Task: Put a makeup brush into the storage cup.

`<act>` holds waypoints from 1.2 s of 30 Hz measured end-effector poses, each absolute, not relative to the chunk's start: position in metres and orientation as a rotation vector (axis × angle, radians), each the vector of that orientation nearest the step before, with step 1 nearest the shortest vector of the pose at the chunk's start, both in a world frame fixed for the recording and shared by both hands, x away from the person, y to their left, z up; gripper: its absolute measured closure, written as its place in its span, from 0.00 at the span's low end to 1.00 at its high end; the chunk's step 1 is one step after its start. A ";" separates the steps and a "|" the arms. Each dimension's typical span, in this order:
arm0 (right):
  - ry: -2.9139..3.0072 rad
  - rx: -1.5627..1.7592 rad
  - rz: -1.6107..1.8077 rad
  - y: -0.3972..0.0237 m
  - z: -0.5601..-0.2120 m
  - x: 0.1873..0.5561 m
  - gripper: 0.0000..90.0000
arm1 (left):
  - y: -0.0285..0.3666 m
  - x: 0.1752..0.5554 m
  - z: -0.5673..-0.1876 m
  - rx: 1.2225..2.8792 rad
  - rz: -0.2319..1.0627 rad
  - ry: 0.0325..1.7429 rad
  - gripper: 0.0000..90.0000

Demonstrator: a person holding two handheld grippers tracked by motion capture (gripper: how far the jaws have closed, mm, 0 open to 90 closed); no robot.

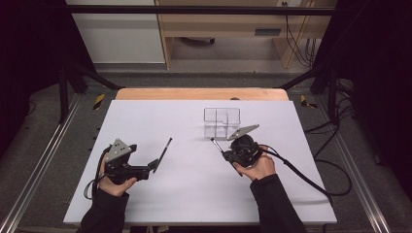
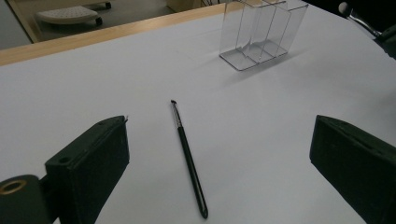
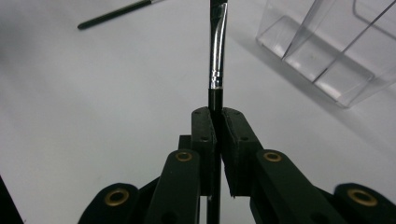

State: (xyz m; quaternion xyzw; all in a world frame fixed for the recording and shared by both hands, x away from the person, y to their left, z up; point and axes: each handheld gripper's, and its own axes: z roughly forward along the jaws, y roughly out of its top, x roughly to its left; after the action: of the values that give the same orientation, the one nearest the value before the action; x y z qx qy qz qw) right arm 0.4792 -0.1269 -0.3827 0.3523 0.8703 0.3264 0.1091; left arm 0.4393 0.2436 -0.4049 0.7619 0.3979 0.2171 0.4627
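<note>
The right gripper [image 3: 215, 122] pinches a brush [image 3: 216, 65] between closed fingers, its shaft pointing toward the clear holder [image 1: 222, 122] just beyond. A second brush [image 2: 188, 158] lies lengthwise on the desk [image 1: 194, 194] between the left gripper's [image 2: 219, 163] spread fingers.

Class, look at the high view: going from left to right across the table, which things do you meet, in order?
Left gripper → thin black brush lying on the table → brush held in the right gripper → right gripper.
</note>
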 end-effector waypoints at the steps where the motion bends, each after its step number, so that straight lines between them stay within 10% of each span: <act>1: 2.539 1.033 0.977 -0.128 -0.382 0.479 0.94 | 0.244 0.439 -0.405 1.873 0.534 0.979 0.04; 36: 2.184 1.109 1.333 -0.147 -0.360 0.479 0.94 | 0.243 0.439 -0.405 1.872 0.535 0.979 0.04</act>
State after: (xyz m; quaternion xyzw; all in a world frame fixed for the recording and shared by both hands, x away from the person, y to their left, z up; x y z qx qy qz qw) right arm 0.4788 -0.1470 -0.3596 0.3915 0.7710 0.4706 0.1753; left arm 0.4394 0.2429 -0.4053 0.7615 0.3984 0.2176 0.4628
